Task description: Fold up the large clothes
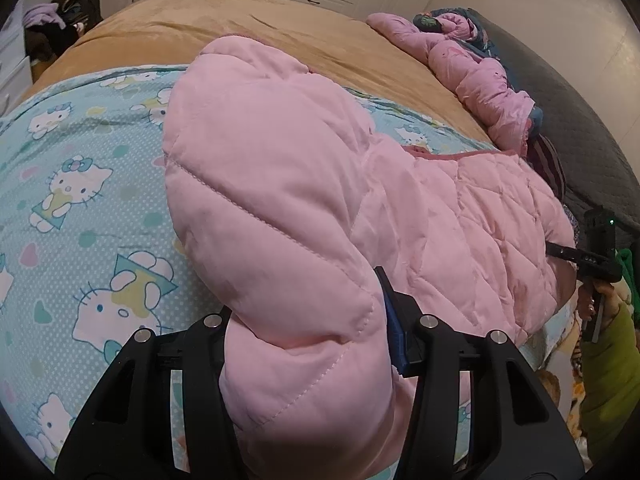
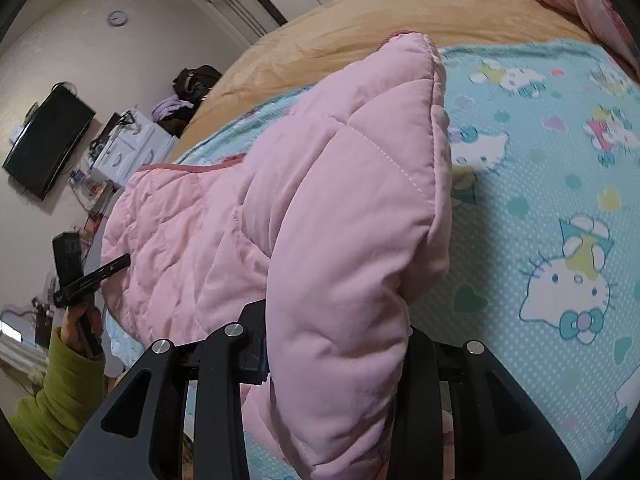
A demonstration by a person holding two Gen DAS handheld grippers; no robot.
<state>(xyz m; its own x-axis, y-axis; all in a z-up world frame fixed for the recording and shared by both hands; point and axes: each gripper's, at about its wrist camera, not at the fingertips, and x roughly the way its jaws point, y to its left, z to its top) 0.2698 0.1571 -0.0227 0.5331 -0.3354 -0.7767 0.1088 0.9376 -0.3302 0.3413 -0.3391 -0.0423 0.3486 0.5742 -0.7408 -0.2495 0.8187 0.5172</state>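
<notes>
A pink quilted padded coat point(image 1: 460, 216) lies on a Hello Kitty sheet point(image 1: 80, 200) on the bed. My left gripper point(image 1: 308, 344) is shut on one puffy sleeve point(image 1: 260, 168) of the coat, which bulges up between the jaws. My right gripper point(image 2: 336, 360) is shut on the other sleeve point(image 2: 360, 184), lifted above the sheet point(image 2: 560, 184). Each gripper shows in the other's view, at the coat's far edge: the right one point(image 1: 592, 256) and the left one point(image 2: 84, 276), both held by hands in green sleeves.
A tan blanket point(image 1: 224, 28) covers the far part of the bed. A crumpled pink quilt point(image 1: 472, 68) lies at the far right by a dark headboard point(image 1: 580, 120). White drawers point(image 2: 132, 148), a wall television point(image 2: 48, 140) and dark bags point(image 1: 72, 12) stand beside the bed.
</notes>
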